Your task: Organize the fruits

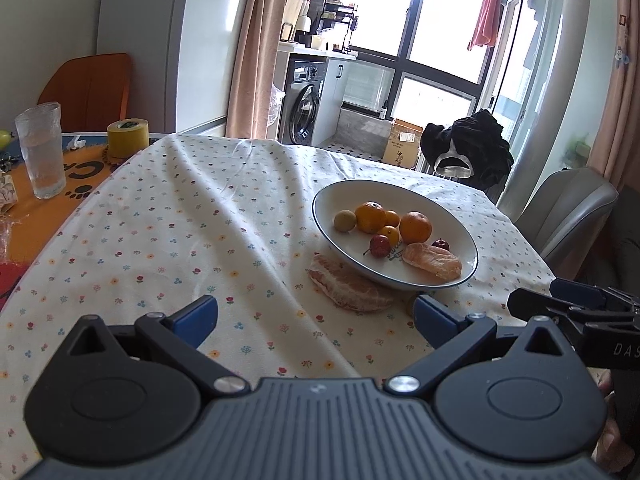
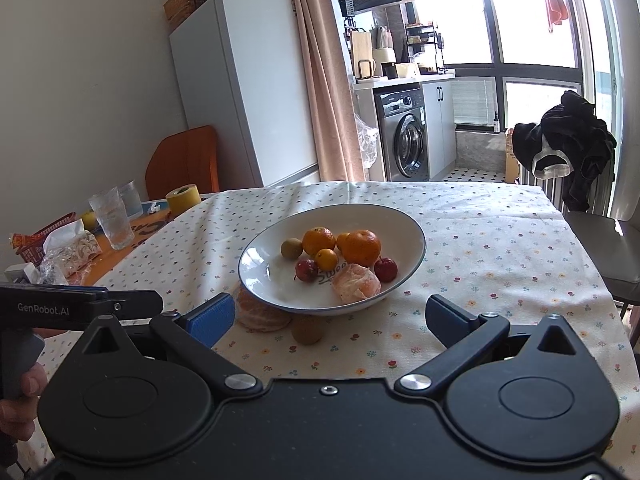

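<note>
A white bowl (image 1: 340, 196) (image 2: 404, 224) stands on the flowered tablecloth and holds oranges (image 1: 416, 227) (image 2: 362, 247), small red fruits (image 1: 379, 246) (image 2: 306, 270), a greenish fruit (image 1: 345, 221) (image 2: 291, 249) and a peeled citrus piece (image 1: 432, 262) (image 2: 356, 283). A second peeled citrus piece (image 1: 350, 290) (image 2: 260, 314) lies on the cloth against the bowl's near side. A small brown fruit (image 2: 307, 330) lies beside it. My left gripper (image 1: 316, 314) is open and empty, just short of the cloth piece. My right gripper (image 2: 330, 320) is open and empty, in front of the bowl.
A glass of water (image 1: 42, 152) (image 2: 112, 220), a yellow tape roll (image 1: 127, 137) (image 2: 183, 199) and snack wrappers (image 2: 68, 256) sit at the table's left. A grey chair (image 1: 568, 212) (image 2: 608, 248) stands at the right edge, an orange chair (image 1: 92, 88) behind left.
</note>
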`<state>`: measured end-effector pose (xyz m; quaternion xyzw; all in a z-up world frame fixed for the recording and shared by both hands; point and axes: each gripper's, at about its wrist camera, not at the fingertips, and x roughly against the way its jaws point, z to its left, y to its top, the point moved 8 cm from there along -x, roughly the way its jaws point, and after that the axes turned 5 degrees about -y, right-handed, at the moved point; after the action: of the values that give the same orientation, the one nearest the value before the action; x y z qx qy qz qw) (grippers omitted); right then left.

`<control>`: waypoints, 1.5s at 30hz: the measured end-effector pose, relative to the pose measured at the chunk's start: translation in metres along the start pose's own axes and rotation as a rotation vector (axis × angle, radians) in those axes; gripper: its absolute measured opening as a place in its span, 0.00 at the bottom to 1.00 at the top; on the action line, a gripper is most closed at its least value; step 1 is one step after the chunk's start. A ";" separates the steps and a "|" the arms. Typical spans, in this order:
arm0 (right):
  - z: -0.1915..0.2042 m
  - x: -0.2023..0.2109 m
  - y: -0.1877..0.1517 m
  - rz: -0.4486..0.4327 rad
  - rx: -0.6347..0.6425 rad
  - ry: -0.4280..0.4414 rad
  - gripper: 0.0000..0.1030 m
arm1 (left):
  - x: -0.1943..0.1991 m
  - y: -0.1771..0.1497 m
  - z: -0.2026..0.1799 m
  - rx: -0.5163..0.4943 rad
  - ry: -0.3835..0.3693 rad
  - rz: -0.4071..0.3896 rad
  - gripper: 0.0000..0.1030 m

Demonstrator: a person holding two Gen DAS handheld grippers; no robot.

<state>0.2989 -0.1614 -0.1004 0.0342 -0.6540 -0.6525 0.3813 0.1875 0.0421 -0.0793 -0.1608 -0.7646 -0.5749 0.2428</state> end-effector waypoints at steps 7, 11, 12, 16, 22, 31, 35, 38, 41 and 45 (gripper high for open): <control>0.008 0.004 -0.006 0.020 0.002 0.006 1.00 | 0.005 -0.006 0.007 -0.017 0.006 0.016 1.00; 0.012 0.004 -0.009 0.028 -0.004 0.012 1.00 | 0.007 -0.008 0.010 -0.032 0.012 0.021 1.00; 0.013 0.004 -0.009 0.030 -0.005 0.018 1.00 | 0.008 -0.009 0.010 -0.039 0.013 0.021 1.00; 0.019 0.003 -0.012 0.040 -0.006 0.034 1.00 | 0.009 -0.010 0.011 -0.057 0.008 0.025 1.00; 0.024 0.000 -0.016 0.059 -0.011 0.048 1.00 | 0.006 -0.012 0.010 -0.080 0.009 0.031 1.00; 0.021 -0.016 -0.022 0.103 -0.047 0.084 0.99 | -0.007 -0.015 0.008 -0.087 0.005 0.039 1.00; 0.019 -0.026 -0.025 0.125 -0.057 0.092 0.92 | -0.014 -0.014 0.009 -0.087 0.002 0.043 0.99; 0.018 -0.031 -0.026 0.131 -0.065 0.090 0.87 | -0.020 -0.014 0.009 -0.082 0.002 0.052 0.99; 0.018 -0.037 -0.027 0.143 -0.065 0.089 0.78 | -0.026 -0.013 0.010 -0.077 -0.001 0.059 0.99; 0.018 -0.046 -0.028 0.155 -0.061 0.090 0.75 | -0.032 -0.012 0.010 -0.078 -0.009 0.065 0.99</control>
<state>0.3091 -0.1260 -0.1429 0.0012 -0.6169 -0.6384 0.4603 0.2061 0.0496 -0.1093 -0.1977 -0.7371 -0.5953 0.2516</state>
